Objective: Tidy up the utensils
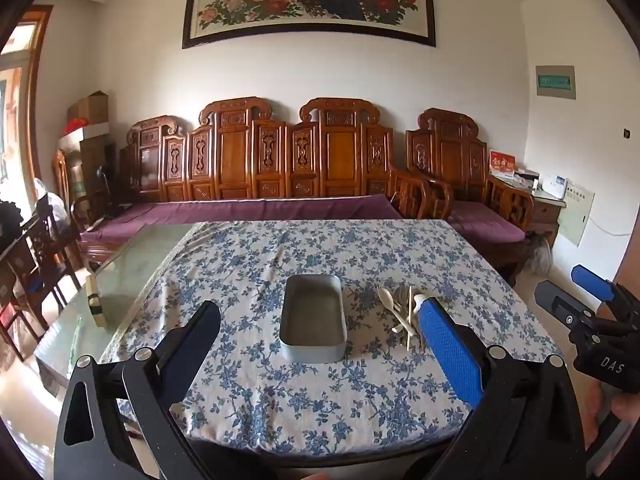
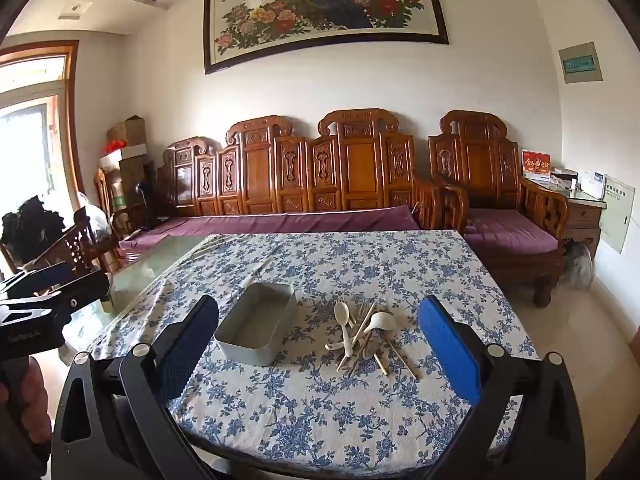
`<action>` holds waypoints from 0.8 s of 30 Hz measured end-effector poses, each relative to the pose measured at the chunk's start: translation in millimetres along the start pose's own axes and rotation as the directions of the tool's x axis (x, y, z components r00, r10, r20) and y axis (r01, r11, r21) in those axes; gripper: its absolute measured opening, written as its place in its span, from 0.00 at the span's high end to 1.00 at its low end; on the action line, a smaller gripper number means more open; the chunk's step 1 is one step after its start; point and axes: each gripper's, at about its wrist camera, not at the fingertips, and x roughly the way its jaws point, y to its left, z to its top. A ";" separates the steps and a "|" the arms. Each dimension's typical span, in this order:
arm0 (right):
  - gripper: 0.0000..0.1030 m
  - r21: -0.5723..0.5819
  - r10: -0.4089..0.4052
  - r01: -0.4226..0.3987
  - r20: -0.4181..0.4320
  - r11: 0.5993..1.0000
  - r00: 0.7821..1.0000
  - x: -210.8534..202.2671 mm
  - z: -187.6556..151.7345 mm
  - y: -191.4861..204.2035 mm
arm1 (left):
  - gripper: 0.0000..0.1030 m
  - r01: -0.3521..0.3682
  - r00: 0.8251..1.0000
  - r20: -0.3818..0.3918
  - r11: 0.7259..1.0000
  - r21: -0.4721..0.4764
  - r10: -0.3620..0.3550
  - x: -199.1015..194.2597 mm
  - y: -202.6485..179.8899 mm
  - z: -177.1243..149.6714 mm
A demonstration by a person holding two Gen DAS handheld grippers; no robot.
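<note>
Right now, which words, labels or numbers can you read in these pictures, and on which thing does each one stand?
"DAS": white letters on the right gripper.
Painting: characters at its top left, too small.
Red card: gold characters, blurred.
Green wall plate: white line, unreadable.
Left gripper: faint print, unreadable.

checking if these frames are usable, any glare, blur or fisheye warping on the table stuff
Left wrist view: strong fisheye bending at the edges, the window at left blown out, the grey rectangular metal tin sharp. Right wrist view: same warping, overexposed window, the pile of cream plastic spoons and wooden chopsticks in focus, soft even light, faint shadows on the blue floral tablecloth.
</note>
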 end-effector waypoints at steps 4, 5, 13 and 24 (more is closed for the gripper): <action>0.02 0.000 0.000 0.000 0.004 1.000 1.000 0.2 -0.6 -0.7 | 0.06 -0.001 1.000 -0.002 1.000 0.003 0.001 0.3 -1.2 0.3; 0.02 0.000 -0.001 0.001 0.003 1.000 1.000 0.5 -0.9 -0.8 | 0.06 -0.001 1.000 -0.001 1.000 0.004 0.001 0.3 -1.7 0.4; 0.02 0.001 0.001 -0.001 0.006 1.000 1.000 0.0 -1.4 -1.2 | 0.06 0.001 1.000 -0.001 1.000 -0.002 -0.001 0.2 0.0 0.1; 0.02 0.001 0.002 -0.002 0.005 1.000 1.000 -0.1 -1.7 -1.2 | 0.06 0.002 1.000 0.002 1.000 -0.001 -0.002 0.9 -2.8 -1.4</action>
